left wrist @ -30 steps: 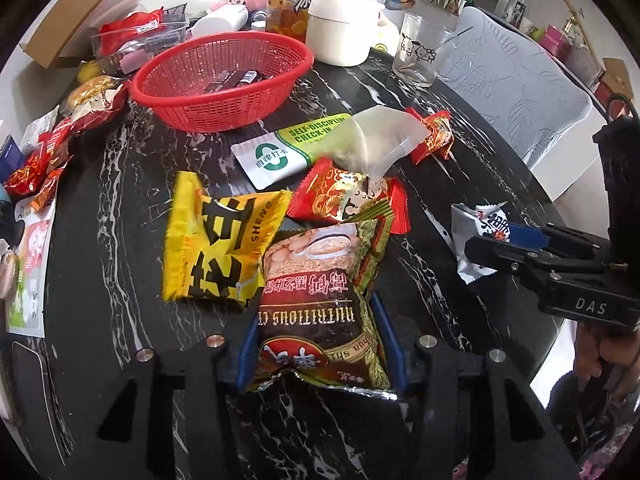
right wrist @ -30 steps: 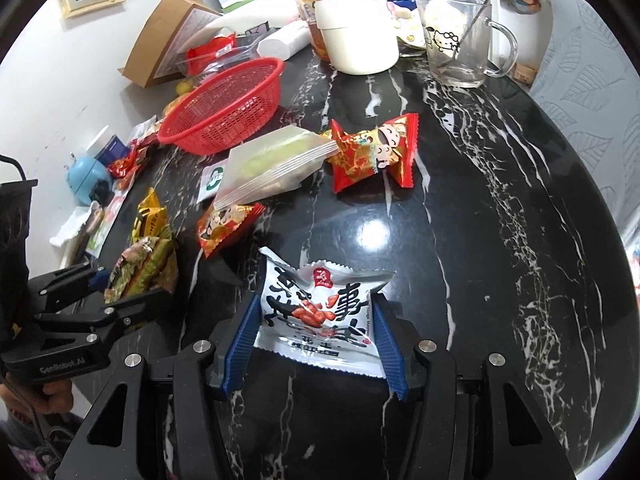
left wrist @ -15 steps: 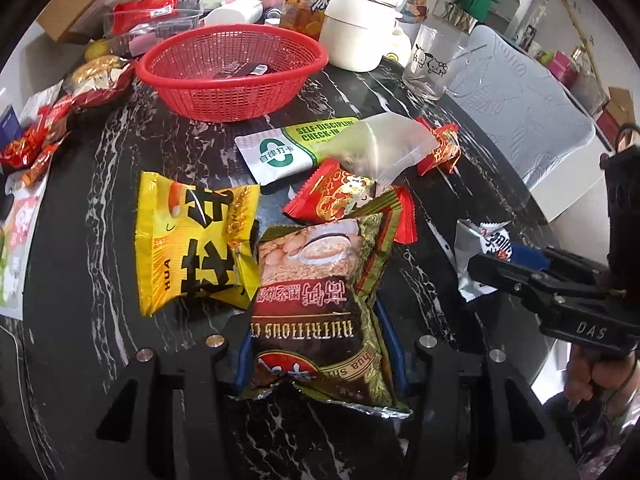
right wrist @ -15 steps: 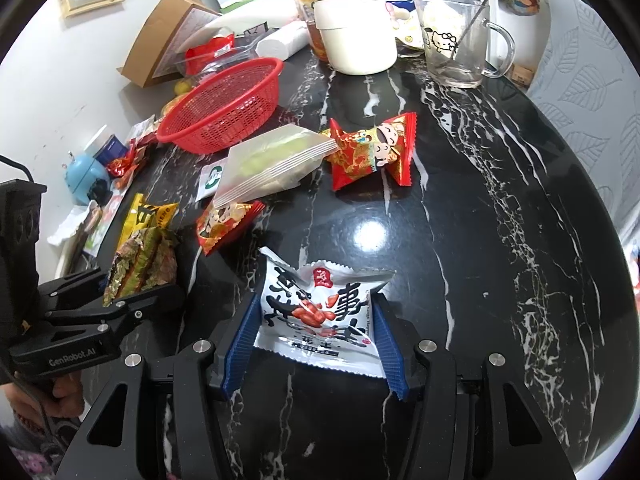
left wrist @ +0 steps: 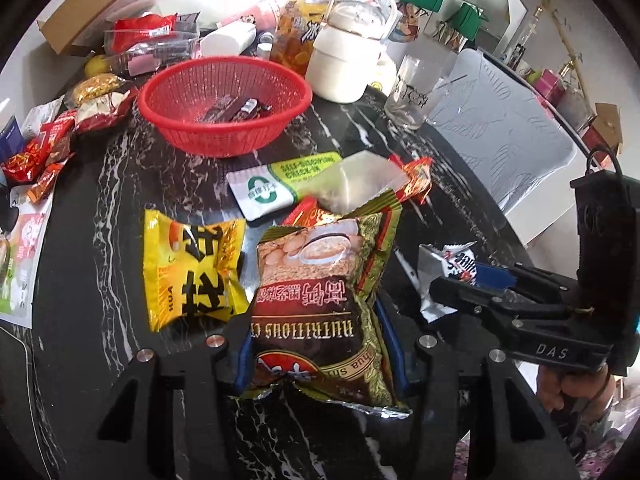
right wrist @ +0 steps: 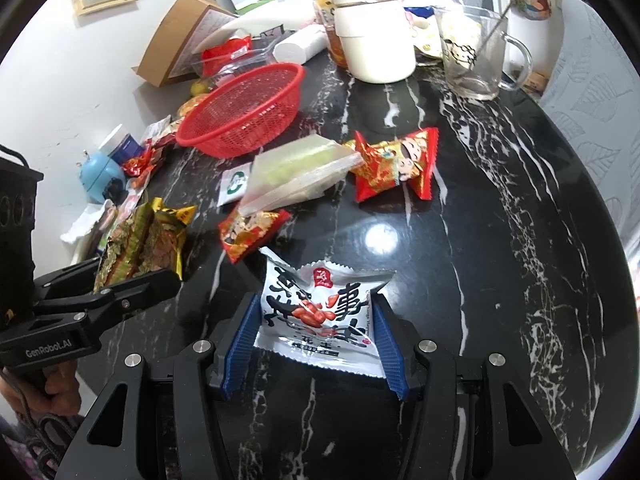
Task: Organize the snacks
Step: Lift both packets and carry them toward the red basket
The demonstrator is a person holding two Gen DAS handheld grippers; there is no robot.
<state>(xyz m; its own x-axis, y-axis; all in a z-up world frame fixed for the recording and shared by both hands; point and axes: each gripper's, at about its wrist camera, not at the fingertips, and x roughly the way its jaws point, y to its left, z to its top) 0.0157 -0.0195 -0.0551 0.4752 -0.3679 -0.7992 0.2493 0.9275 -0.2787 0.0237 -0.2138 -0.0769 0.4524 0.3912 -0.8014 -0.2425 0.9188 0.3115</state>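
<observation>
My left gripper [left wrist: 318,344] is shut on a brown and gold cereal packet [left wrist: 320,300] and holds it lifted above the black marble table [left wrist: 88,208]. The packet also shows in the right wrist view [right wrist: 140,246]. My right gripper [right wrist: 316,344] is shut on a white peanut packet [right wrist: 320,312], low over the table; the packet also shows in the left wrist view [left wrist: 448,276]. A red basket [left wrist: 224,108] with a few dark wrapped bars stands at the back; it also shows in the right wrist view [right wrist: 244,110].
On the table lie a yellow packet [left wrist: 192,268], a green-and-white sachet [left wrist: 280,188], a clear zip bag [right wrist: 300,172] and red snack packets [right wrist: 396,164]. A white kettle [left wrist: 348,60], a glass mug [right wrist: 472,52] and clutter stand behind the basket. A white chair [left wrist: 500,132] is at right.
My left gripper has lifted the cereal packet up and forward, away from the yellow packet. My right gripper has held still with the peanut packet.
</observation>
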